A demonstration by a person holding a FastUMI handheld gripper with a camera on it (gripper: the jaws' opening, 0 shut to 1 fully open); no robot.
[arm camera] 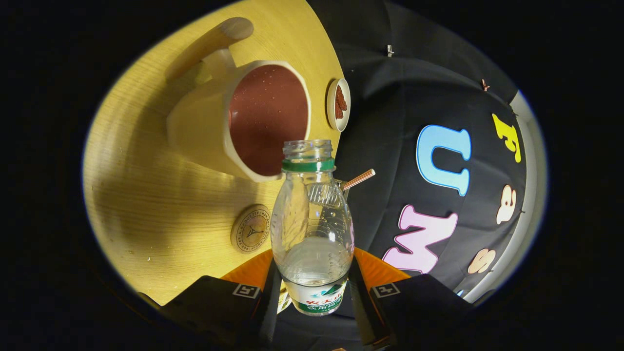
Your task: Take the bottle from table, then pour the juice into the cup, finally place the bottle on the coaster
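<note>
My gripper (314, 292) is shut on a clear plastic bottle (312, 224) with a green neck ring and no cap; both fingers press on its labelled lower part. The bottle holds a little clear liquid near its base. Its open mouth points toward a cream cup (243, 117) with a reddish-brown inside, which stands on the yellow wooden table (146, 195) just beyond the bottle. The view is rolled, so the table looks tipped on its side. A round wooden coaster (250, 228) lies on the table next to the bottle's body, nearer to me than the cup.
A small white dish (338, 104) with reddish-brown pieces sits near the table's edge beyond the cup. A wooden handle-like cylinder (209, 44) lies behind the cup. A striped straw (359, 179) pokes out behind the bottle's shoulder. Black cloth wall past the table edge.
</note>
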